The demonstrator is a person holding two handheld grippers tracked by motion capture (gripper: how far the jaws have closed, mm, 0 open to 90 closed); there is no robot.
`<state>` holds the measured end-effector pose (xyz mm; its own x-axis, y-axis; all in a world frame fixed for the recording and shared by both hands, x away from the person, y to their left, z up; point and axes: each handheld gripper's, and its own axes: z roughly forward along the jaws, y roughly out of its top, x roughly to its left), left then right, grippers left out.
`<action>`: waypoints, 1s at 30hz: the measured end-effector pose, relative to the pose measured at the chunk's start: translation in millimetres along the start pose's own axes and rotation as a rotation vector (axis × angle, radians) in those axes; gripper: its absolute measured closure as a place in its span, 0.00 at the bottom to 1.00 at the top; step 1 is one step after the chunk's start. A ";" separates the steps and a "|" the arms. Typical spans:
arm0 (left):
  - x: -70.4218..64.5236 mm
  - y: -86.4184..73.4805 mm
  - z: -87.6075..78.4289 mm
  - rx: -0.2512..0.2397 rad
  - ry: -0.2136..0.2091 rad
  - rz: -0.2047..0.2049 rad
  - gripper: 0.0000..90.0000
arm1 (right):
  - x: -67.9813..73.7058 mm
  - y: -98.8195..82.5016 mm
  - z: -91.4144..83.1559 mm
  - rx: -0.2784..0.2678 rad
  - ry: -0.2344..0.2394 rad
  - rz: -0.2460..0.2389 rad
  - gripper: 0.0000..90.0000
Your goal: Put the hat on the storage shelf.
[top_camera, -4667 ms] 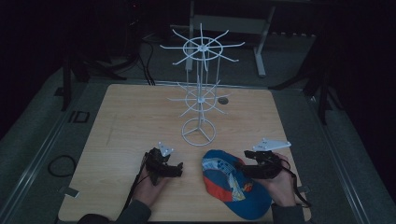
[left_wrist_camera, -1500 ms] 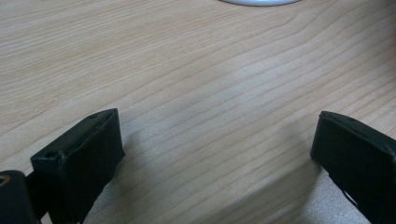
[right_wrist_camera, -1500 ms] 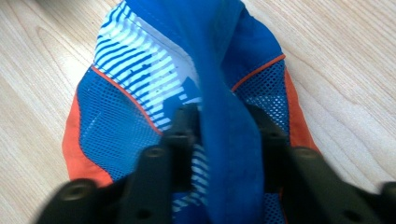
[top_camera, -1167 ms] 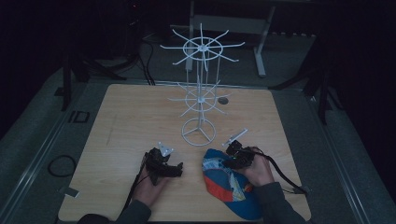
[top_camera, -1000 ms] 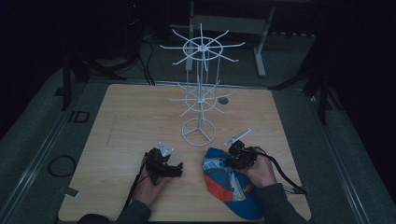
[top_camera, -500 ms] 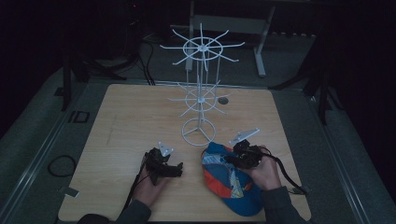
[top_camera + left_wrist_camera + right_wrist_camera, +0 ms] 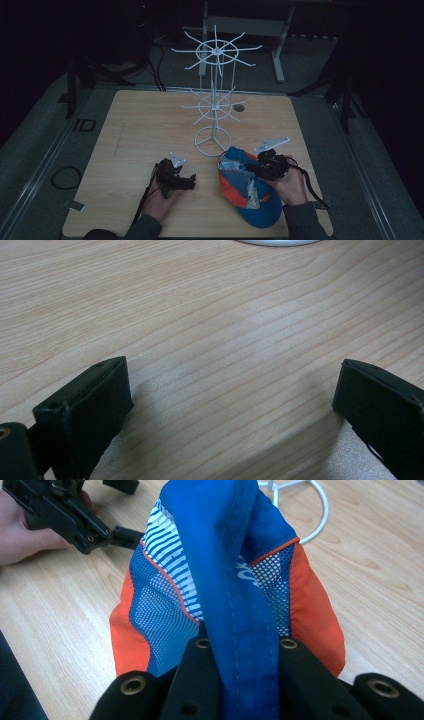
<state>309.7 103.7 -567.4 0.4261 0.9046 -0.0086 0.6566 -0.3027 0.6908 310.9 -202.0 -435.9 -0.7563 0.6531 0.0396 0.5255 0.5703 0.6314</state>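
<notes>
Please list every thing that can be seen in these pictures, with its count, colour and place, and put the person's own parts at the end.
Table: one, light wood, centre of the high view.
Wire rack: one, white, two tiers of spokes, on a ring base at the table's middle, far side.
Cap: one, blue and orange with mesh and stripes, near right part of the table.
Left hand-held gripper: one, black, near left of the table, jaws apart over bare wood.
Right hand-held gripper: one, black, jaws closed on the cap's blue fabric band.
Hands: two, left hand and right hand, each holding a gripper at the near edge.
</notes>
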 end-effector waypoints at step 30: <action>-0.1 0.0 0.3 -0.004 0.002 -0.001 0.03 | -5.0 1.0 -35.4 -0.159 -0.005 0.042 0.97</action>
<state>309.8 103.5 -567.6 0.4241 0.9056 -0.0084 0.6549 -0.3002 0.6936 301.4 -222.4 -408.0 -0.7325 0.6777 0.0649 0.4881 0.4563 0.7440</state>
